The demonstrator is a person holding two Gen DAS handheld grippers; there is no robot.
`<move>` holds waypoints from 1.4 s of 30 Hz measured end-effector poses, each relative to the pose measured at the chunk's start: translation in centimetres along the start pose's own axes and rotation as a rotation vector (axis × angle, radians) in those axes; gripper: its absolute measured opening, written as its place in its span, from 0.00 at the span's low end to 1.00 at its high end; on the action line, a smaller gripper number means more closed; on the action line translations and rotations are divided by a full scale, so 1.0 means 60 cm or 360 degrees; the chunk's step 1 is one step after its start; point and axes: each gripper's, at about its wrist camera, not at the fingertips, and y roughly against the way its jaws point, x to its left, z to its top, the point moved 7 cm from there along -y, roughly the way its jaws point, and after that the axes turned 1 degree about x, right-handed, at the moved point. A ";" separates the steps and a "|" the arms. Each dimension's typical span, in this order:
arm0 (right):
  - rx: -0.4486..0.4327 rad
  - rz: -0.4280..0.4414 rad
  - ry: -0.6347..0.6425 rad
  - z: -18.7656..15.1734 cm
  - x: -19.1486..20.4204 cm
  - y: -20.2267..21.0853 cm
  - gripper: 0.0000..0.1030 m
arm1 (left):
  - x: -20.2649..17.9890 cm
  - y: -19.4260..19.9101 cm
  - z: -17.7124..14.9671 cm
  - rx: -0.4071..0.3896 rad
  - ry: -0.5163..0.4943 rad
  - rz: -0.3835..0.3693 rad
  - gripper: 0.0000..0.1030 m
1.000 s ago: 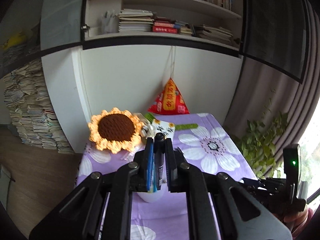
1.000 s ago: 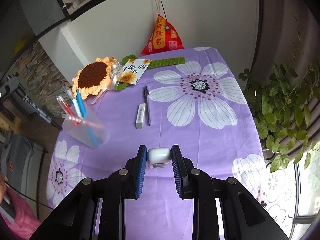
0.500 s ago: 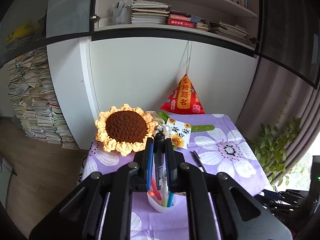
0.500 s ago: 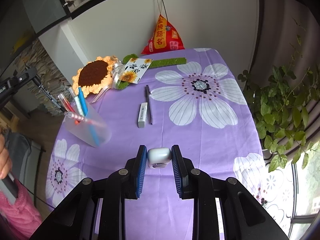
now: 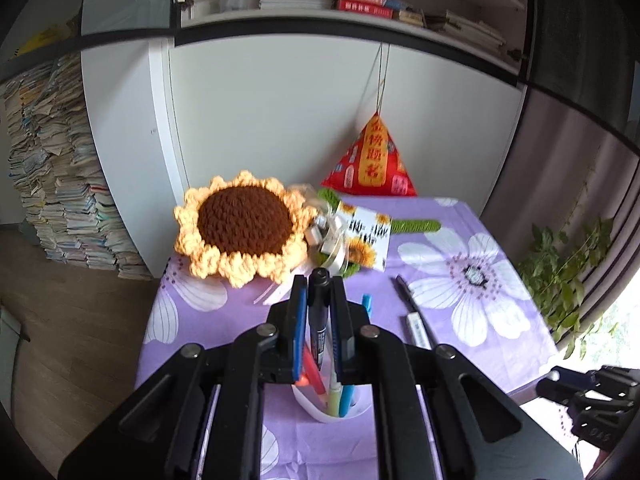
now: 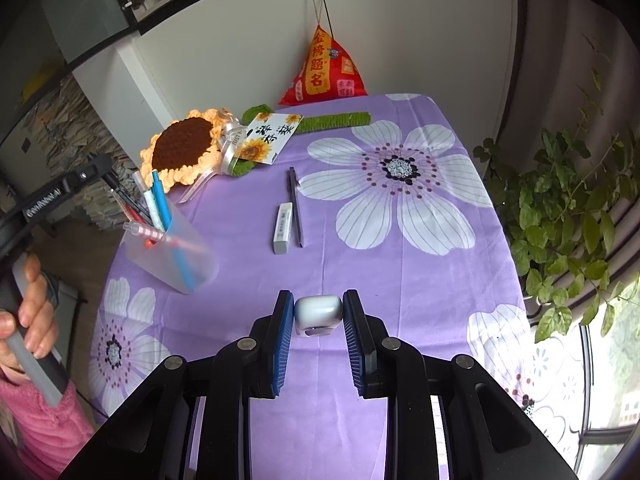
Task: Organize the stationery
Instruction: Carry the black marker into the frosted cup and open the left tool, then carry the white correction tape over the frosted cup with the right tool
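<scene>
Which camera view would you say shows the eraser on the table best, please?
The right wrist view: the eraser lies whole and unobstructed beside the black pen. In the left wrist view only part of it shows, blurred, behind that gripper's frame.

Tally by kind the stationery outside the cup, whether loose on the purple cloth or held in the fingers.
Black marker: 1
Black pen: 1
White eraser: 1
Small white case: 1
Total: 4
</scene>
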 end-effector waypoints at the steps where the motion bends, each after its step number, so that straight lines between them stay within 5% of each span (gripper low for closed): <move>1: 0.0000 0.0000 0.0004 0.000 0.002 0.000 0.25 | 0.000 -0.007 -0.005 0.0024 -0.0003 -0.0003 0.09; 7: -0.0002 -0.0003 0.0022 0.005 0.013 0.000 0.25 | 0.000 -0.025 -0.026 0.0097 -0.0006 -0.0022 0.09; 12: -0.0037 0.0009 0.0069 0.022 0.034 0.011 0.25 | 0.008 0.011 -0.022 0.0010 0.0001 0.0003 0.11; 17: -0.0147 0.0060 0.0175 0.060 0.087 0.042 0.25 | 0.032 0.063 -0.026 -0.0119 0.0055 0.0037 0.33; 27: -0.0288 0.0188 0.0376 0.126 0.215 0.072 0.25 | 0.111 0.095 -0.095 -0.0106 0.0221 0.0123 0.33; 34: -0.0237 0.0227 0.0523 0.127 0.295 0.039 0.25 | 0.146 0.103 -0.115 -0.0106 0.0274 0.0162 0.33; 42: -0.0083 0.0166 0.0567 0.106 0.308 -0.033 0.25 | 0.157 0.089 -0.130 -0.0070 0.0293 0.0139 0.33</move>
